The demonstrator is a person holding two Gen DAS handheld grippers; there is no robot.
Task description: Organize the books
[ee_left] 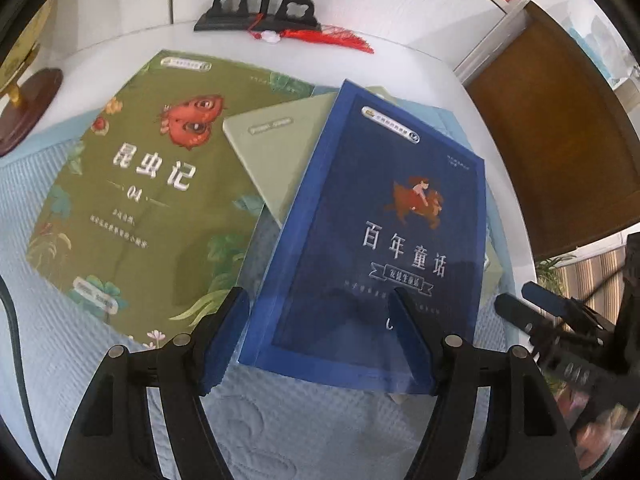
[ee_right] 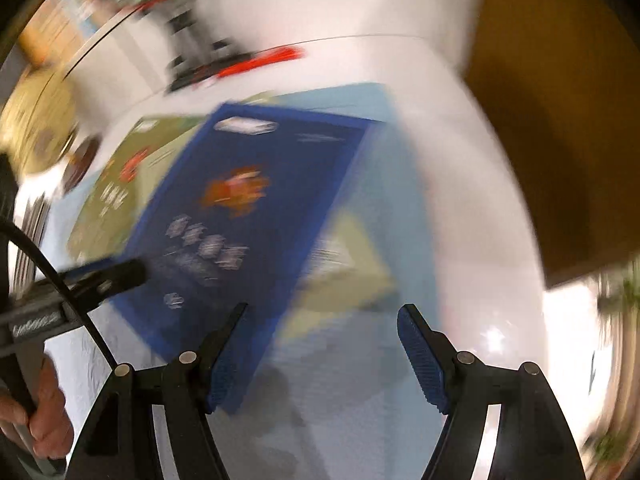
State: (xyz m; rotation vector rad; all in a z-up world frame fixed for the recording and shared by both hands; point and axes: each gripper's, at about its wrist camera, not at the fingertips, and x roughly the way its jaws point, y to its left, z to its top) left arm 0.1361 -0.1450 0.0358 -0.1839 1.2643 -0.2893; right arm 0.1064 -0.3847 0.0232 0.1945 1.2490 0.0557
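Looking across the white table (ee_left: 460, 92), I see a pale blue mat (ee_left: 60, 200) spread over most of it, and the books lie on that mat in a loose overlapping heap, not yet sorted. The green book (ee_left: 132, 200) sits toward the left edge, the blue book (ee_left: 380, 220) lies askew toward the right edge, and a pale notebook (ee_left: 272, 152) is pinned under both. The left gripper (ee_left: 320, 328) hangs wide over the blue book's near edge, holding nothing; the right gripper (ee_right: 324, 356) is also wide and empty, above the mat near that book's corner. I reckon the risk is a pinch catching only the cover, or dragging the notebook along, shoving the heap toward the stand (ee_left: 260, 8) and tassel (ee_left: 332, 38) at the far edge.
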